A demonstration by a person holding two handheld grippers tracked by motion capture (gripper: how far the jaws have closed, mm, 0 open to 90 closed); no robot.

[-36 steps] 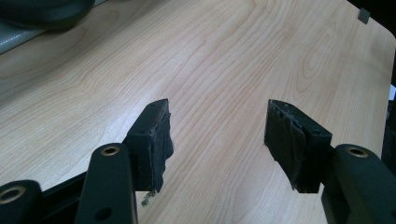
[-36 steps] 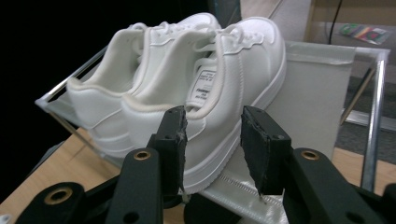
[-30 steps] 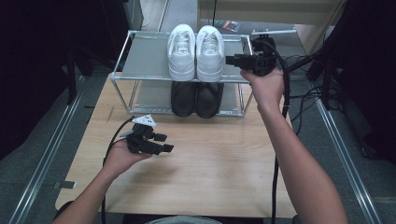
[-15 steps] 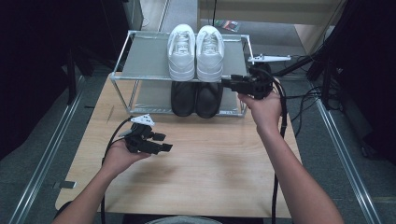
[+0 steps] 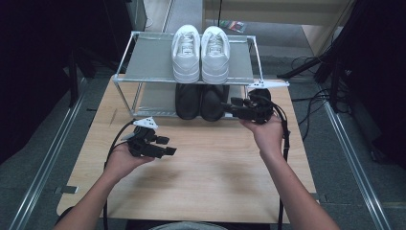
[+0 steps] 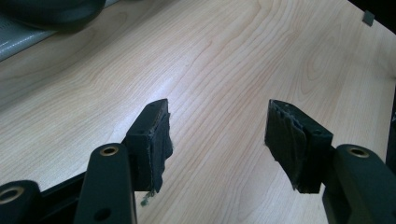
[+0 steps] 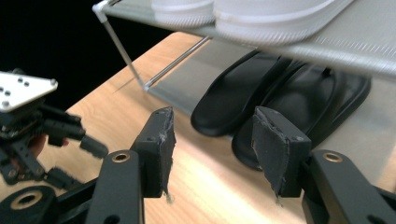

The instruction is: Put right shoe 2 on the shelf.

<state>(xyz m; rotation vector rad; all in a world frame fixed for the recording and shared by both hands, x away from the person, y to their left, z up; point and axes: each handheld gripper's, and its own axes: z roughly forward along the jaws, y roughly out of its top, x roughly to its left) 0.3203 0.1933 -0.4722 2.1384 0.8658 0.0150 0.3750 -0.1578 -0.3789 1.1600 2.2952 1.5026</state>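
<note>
A pair of white sneakers (image 5: 200, 51) stands on the top shelf of a two-tier metal rack (image 5: 143, 57). A pair of black slippers (image 5: 200, 100) lies on the lower shelf, and they appear again (image 7: 280, 100) in the right gripper view. My right gripper (image 5: 224, 107) sits low in front of the rack, pointing left at the right slipper's heel. Its jaws have just been opening and nothing is between them (image 7: 212, 149). My left gripper (image 5: 171, 145) rests over the table at the left, open and empty, with bare wood between its pads (image 6: 217, 140).
The rack stands at the far edge of the light wooden table (image 5: 215, 163). Cables (image 5: 306, 100) trail over the floor to the right. Dark floor and metal rails (image 5: 45, 158) flank the table.
My right hand has come down from beside the top shelf to the level of the lower shelf, and its jaws have spread wider. The left hand has stayed put.
</note>
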